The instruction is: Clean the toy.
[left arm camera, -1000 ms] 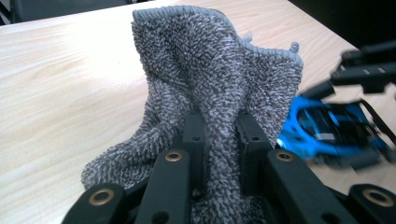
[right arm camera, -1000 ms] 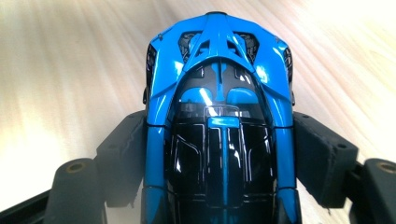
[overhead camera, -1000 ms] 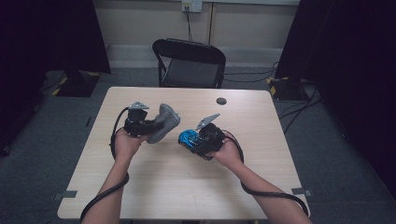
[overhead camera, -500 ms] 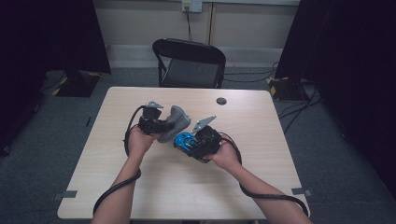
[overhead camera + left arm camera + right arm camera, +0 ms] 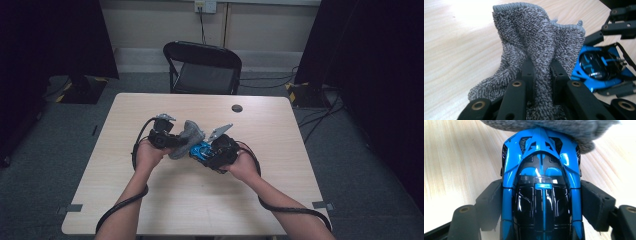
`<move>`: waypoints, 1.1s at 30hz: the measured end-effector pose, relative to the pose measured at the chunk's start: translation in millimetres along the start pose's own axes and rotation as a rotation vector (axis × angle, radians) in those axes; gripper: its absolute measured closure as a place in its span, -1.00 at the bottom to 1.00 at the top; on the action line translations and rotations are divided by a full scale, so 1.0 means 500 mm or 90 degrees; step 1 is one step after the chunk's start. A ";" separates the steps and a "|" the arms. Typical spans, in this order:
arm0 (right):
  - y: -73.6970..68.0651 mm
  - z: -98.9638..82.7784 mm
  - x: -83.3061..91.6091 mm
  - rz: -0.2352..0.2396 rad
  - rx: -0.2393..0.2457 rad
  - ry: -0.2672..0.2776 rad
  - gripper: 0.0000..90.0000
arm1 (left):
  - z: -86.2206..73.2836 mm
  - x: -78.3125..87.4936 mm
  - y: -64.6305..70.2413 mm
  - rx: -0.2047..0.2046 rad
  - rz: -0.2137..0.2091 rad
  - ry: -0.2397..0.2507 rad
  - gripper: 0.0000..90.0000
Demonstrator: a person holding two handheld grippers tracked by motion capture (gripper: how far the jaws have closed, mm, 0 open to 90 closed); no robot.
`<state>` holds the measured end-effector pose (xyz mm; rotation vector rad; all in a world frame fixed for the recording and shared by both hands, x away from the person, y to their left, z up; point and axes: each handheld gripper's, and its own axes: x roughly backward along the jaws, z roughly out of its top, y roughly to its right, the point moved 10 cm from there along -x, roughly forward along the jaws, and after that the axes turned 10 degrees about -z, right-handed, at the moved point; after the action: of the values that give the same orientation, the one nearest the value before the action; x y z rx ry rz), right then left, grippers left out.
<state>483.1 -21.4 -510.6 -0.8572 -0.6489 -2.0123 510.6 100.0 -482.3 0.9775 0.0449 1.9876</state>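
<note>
The step in hand looks like wiping a toy car with a cloth. The person holds both tools above the middle of the wooden table (image 5: 150,200), a little toward the near edge. The blue and black toy car (image 5: 541,185) is the landmark here. The right gripper (image 5: 212,152) is clamped on it, one black pad pressing each flank, so the car sits lifted off the table with one end pointing away from that hand. In the right gripper view the glossy roof and canopy lie bare between the pads.

The grey terry cloth (image 5: 536,47) is pinched in the left gripper (image 5: 172,141), whose jaws stand together with a fold of cloth squeezed between them. The loose part of the cloth rises beyond the jaws and, in the right gripper view, lies over the far end of the car, touching or very nearly touching it. In the left gripper view the car sits just beside the cloth, to its right.

Judging from this, the wipe is at its start: the cloth meets one end only. The next move calls for drawing the cloth along the car toward the right hand, with light pressure, while that clamp holds the car steady. A small dark disc (image 5: 237,108) lies well beyond the car, near the table's far edge.
</note>
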 end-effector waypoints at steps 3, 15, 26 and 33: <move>0.006 0.001 0.000 -0.004 -0.003 0.000 -0.42 | -0.006 0.004 0.002 0.007 -0.008 0.006 0.72; 0.032 -0.004 -0.004 -0.021 -0.016 -0.014 -0.39 | -0.026 0.019 0.020 -0.004 -0.018 0.006 0.72; 0.038 -0.006 -0.007 -0.016 -0.035 -0.009 -0.39 | -0.048 0.020 0.026 -0.020 -0.017 -0.013 0.72; 0.040 -0.003 0.000 -0.013 -0.039 -0.004 -0.39 | -0.016 0.054 0.012 -0.018 0.010 0.030 0.72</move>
<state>499.4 -32.7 -508.7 -0.8959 -0.6048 -2.0573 493.2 118.7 -468.9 0.9162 0.0352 2.0202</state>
